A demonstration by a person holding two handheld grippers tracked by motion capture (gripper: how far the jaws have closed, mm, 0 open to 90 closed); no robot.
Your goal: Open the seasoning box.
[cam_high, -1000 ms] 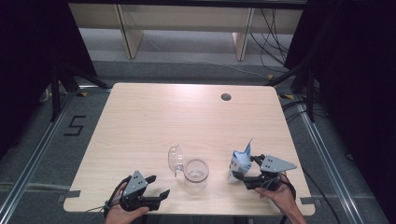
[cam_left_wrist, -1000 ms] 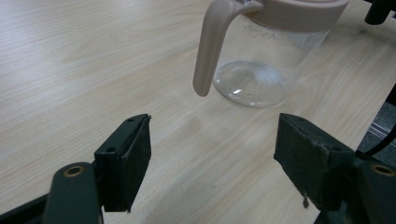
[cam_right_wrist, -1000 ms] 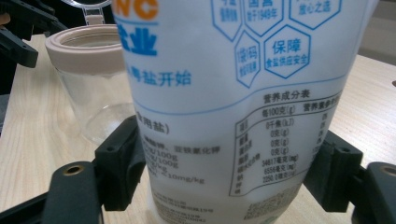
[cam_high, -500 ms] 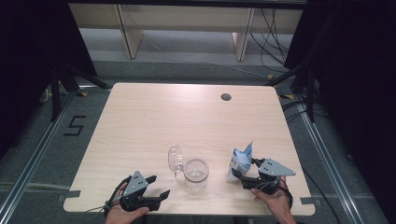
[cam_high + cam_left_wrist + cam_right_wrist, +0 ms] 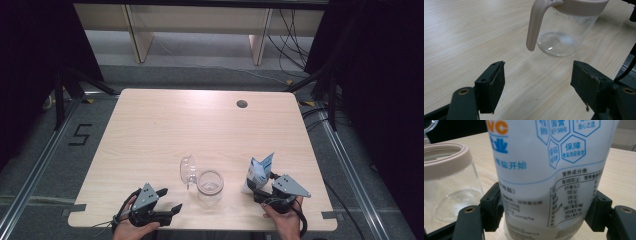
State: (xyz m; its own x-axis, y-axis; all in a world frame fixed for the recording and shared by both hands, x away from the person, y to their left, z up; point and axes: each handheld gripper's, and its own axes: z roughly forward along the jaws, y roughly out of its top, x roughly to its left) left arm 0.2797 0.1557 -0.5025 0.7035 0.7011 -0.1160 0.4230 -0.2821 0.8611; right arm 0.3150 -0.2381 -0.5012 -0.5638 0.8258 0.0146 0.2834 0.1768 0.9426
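- A pale wooden table (image 5: 165, 130) with a round cable hole (image 5: 242, 104) near its far edge stands on a grey floor with metal rails; a number five is taped on the floor to the left, and light shelving stands beyond the far side.
- The glass jar (image 5: 210, 186) stands open near the near edge, centre, its clear lid (image 5: 188, 171) hinged up on the left; it has a beige rim and handle.
- The left gripper (image 5: 167, 209) rests at the near left, jaws spread wide, holding nothing, apart from the jar.
- The right gripper (image 5: 256, 189) sits near right, jaws closed against both sides of the white salt bag (image 5: 259, 172), which stands upright just right of the jar.
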